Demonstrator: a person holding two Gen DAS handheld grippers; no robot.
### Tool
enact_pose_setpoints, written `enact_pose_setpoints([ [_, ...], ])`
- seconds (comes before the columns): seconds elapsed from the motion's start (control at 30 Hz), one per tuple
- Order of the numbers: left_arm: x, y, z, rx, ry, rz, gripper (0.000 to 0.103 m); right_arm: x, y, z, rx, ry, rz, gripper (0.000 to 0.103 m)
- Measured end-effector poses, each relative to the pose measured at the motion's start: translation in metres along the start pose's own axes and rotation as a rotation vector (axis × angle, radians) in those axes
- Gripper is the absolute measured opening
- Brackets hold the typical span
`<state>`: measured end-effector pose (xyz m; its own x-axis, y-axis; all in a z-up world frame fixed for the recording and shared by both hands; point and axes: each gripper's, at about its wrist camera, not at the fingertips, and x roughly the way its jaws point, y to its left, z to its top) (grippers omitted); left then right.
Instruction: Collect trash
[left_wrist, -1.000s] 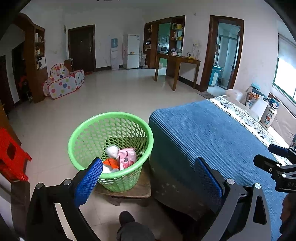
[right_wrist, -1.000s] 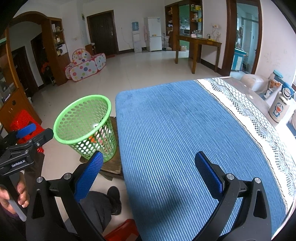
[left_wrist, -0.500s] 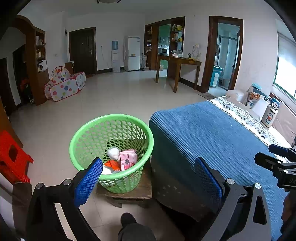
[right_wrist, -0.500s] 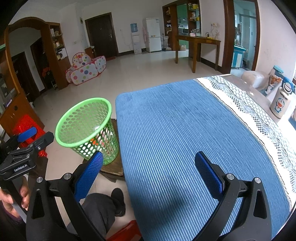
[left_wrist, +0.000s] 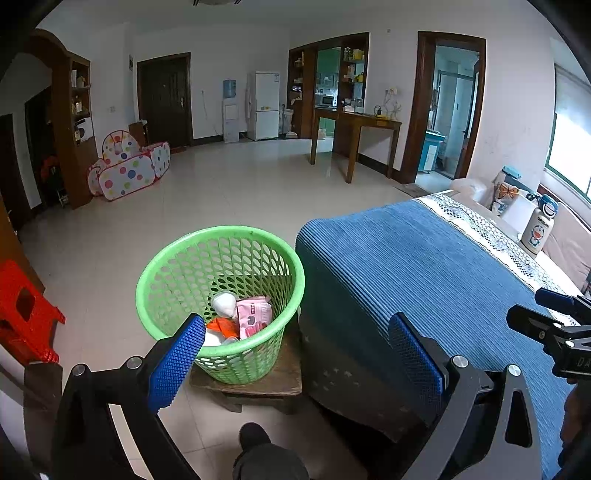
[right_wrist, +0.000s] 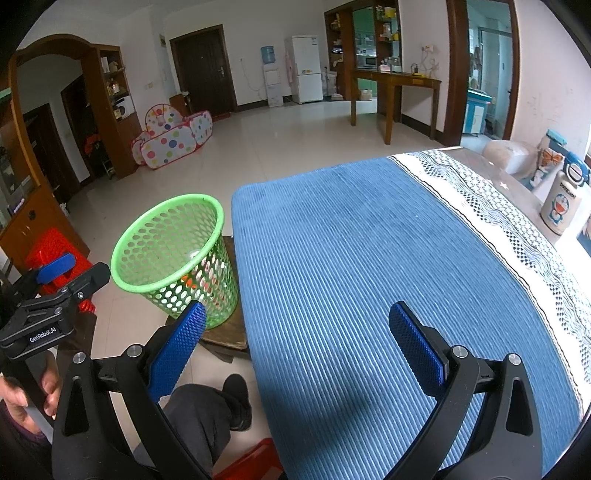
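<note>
Blue-padded fingers of our left gripper (left_wrist: 295, 350) stand spread wide with nothing between them, held in the air above the near side of the green perforated plastic basket (left_wrist: 184, 266) and the corner of the blue ribbed cloth (left_wrist: 424, 266) that covers the table. Our right gripper (right_wrist: 297, 341) is just as wide apart and just as empty, hovering over the blue cloth without touching it; the left one also shows at the left edge of the right wrist view, gripped by a hand (right_wrist: 22, 387).

The basket stands on a low, dark wooden stool (left_wrist: 273, 380) just beside the table's draped corner. Inside it lies the collected trash: a crumpled white ball (left_wrist: 224, 302), a pink printed packet (left_wrist: 254, 314) whose lettering is too small for us to read, and an orange scrap (left_wrist: 221, 325) next to something white.

Writing we can read: "GenRobot.AI" in white on the black body of the left gripper, seen from the right wrist. A cream bottle with a blue cartoon cat (right_wrist: 561, 203) stands at the far side of the table; its small lettering is unclear to us. A red plastic stool (left_wrist: 22, 314) sits on the pale tiled floor (left_wrist: 240, 192).
</note>
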<state>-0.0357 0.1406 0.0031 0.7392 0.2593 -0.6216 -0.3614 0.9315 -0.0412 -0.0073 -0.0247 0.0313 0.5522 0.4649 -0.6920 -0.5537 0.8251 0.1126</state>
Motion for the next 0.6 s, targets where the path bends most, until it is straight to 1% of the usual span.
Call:
enact_pose_setpoints([
  [0.27, 0.0007, -0.0016, -0.0022, -0.001, -0.006, -0.001, 0.096, 0.0019, -0.0032, -0.0007, 0.002, 0.001, 0.001, 0.098],
  [0.6, 0.0033, -0.0015, -0.0004, -0.01, 0.009, -0.008, 0.096, -0.0006, -0.0079, -0.0021, 0.008, -0.004, -0.003, 0.098],
])
